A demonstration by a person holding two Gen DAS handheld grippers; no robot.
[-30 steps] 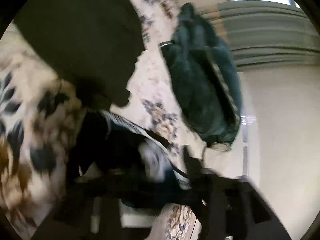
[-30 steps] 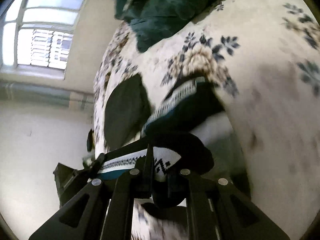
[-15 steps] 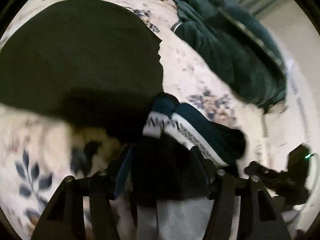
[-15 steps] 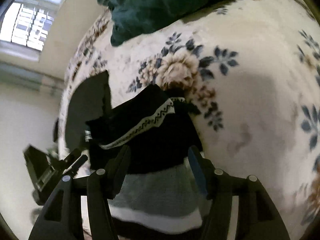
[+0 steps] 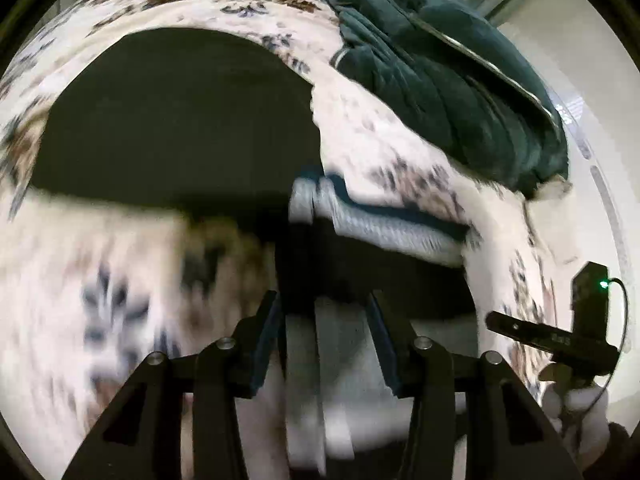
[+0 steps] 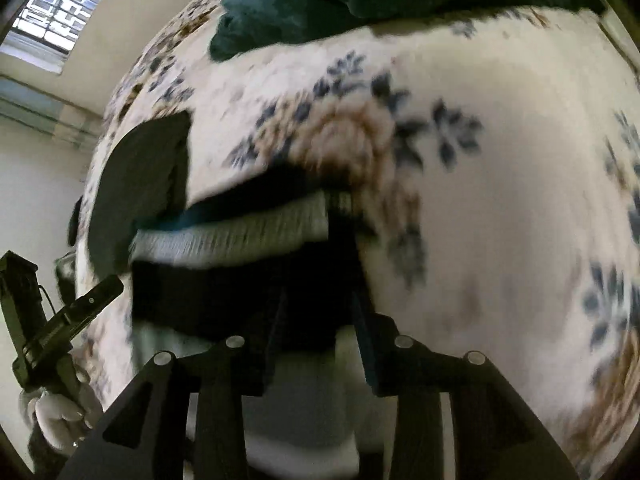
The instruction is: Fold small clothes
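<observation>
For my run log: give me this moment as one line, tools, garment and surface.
left tool: open, over sock | right tool: open, over sock | folded sock: lying on floral bedspread | black garment: flat beside sock

A cream floral bedspread printed with dark blue and brown blossoms covers the bed in both views. A rumpled dark green quilted jacket with a pale trim stripe lies at its far side, resting on the fabric. A flat black cloth is spread on the bedspread, well apart from the jacket. A barred window sits high in the pale wall
</observation>
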